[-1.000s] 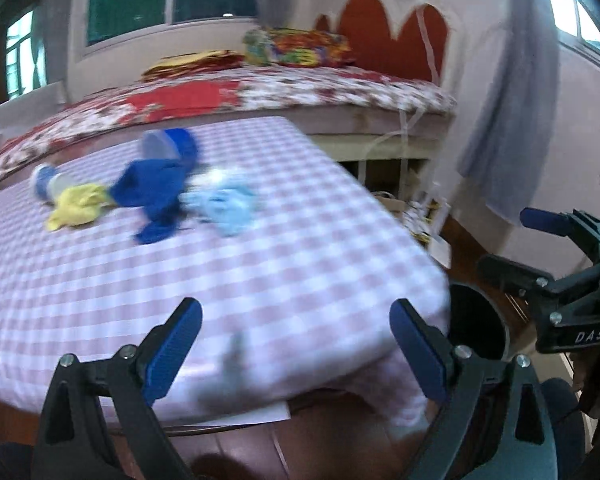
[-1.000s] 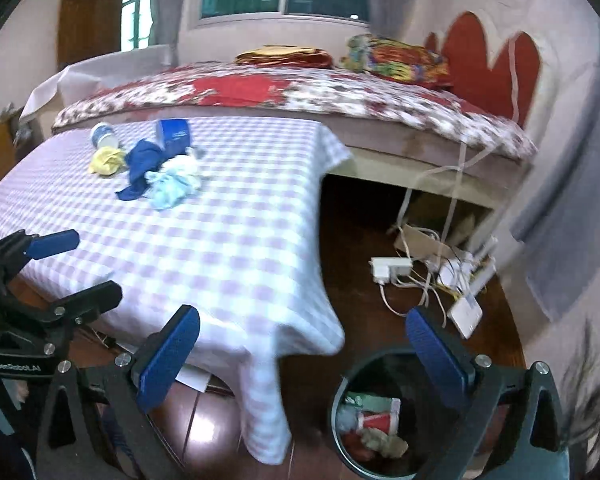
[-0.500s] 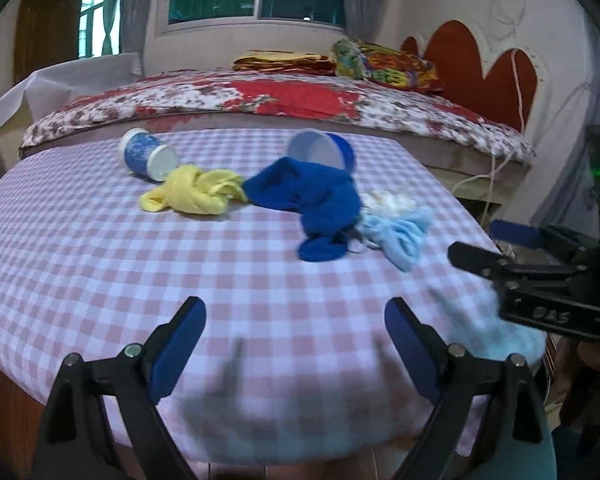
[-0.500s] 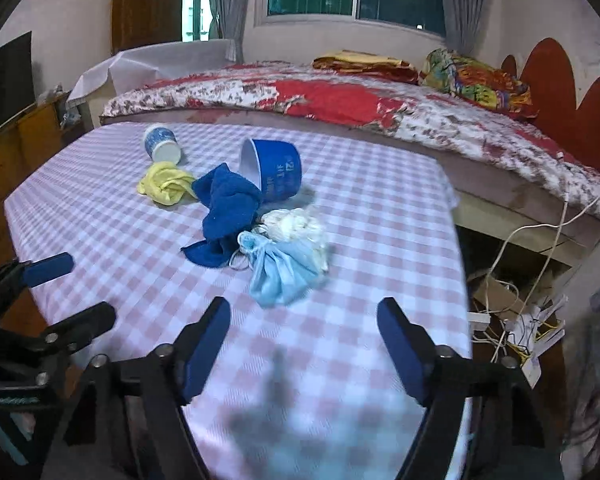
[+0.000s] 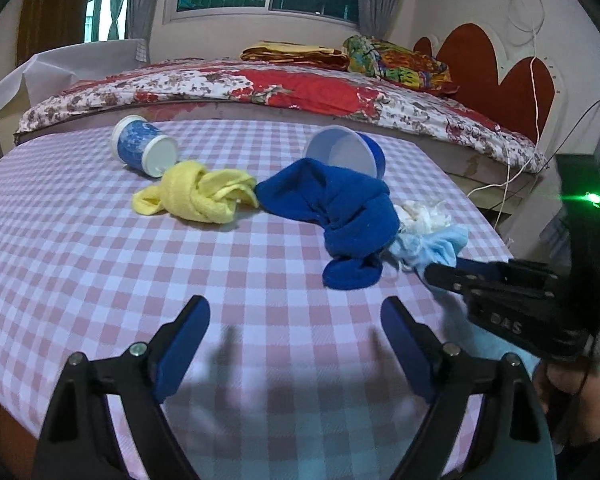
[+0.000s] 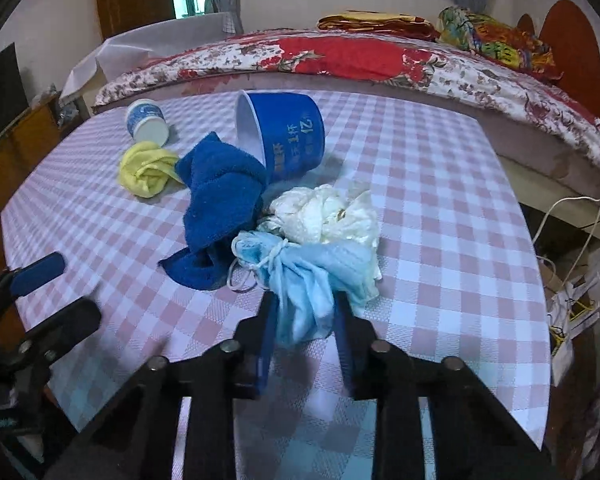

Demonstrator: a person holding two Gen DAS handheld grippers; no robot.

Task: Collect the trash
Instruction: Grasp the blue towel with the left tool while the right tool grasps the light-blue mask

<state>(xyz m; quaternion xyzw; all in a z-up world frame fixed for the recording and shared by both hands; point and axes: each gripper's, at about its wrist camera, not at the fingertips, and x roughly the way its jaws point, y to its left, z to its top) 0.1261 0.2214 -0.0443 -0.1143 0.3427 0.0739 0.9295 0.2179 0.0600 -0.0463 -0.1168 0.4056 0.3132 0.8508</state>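
On the checked tablecloth (image 6: pixel 440 200) lies a cluster of litter: a light blue face mask (image 6: pixel 312 276), a white crumpled wad (image 6: pixel 328 212), a dark blue cloth (image 6: pixel 220 200), a tipped blue tub (image 6: pixel 292 132), a yellow cloth (image 6: pixel 146 168) and a tipped paper cup (image 6: pixel 146 122). My right gripper (image 6: pixel 305 300) has its jaws closing, and the pads squeeze the near end of the mask, which still rests on the table. My left gripper (image 5: pixel 294 308) hovers over bare cloth in front of the blue cloth (image 5: pixel 340 212); its jaws are closing slightly, wide apart, with nothing between them.
A bed with a floral cover (image 6: pixel 360 56) runs behind the table. Cables and a power strip (image 6: pixel 572 296) lie on the floor past the table's right edge. A wooden cabinet (image 6: pixel 8 160) stands at the left. A person's hand (image 5: pixel 572 384) holds the right gripper.
Both grippers swung from the table's corner and the floor bin to over the table. The right gripper's jaws went from wide open to closed around the face mask.
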